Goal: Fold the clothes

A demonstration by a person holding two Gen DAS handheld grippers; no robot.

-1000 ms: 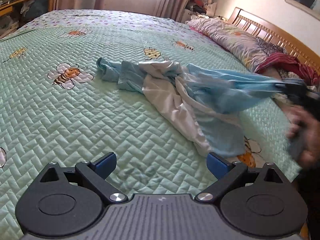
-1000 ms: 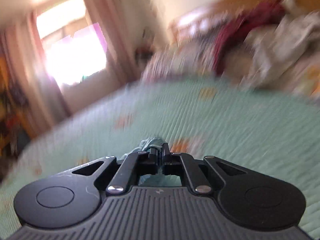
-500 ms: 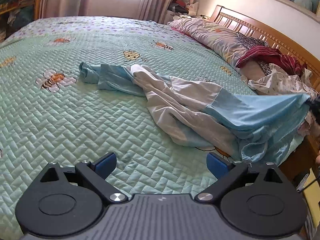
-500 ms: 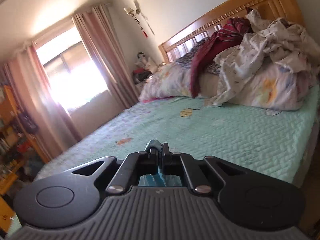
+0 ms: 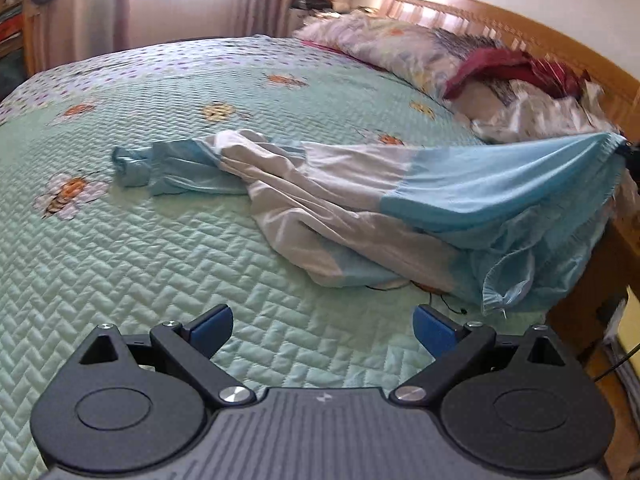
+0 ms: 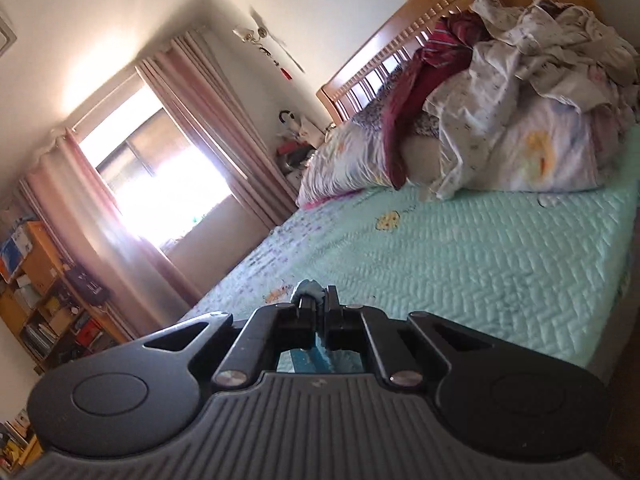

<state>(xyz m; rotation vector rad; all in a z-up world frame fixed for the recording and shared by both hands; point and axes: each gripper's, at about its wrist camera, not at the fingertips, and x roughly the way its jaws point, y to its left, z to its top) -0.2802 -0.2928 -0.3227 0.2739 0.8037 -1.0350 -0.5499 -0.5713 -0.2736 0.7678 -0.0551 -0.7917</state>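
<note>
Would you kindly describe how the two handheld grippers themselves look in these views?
The left gripper has a dark grey ribbed body, two round black discs, angled black link arms with silver pivot screws, and blue pads. The right gripper shares that ribbed grey body, discs and silver screws, but its fingertips look black. No sleeves or cables show.

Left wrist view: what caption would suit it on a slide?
Open left gripper hovers over the green quilt while a blue-and-white garment is pulled taut toward the bed's right edge.
</note>
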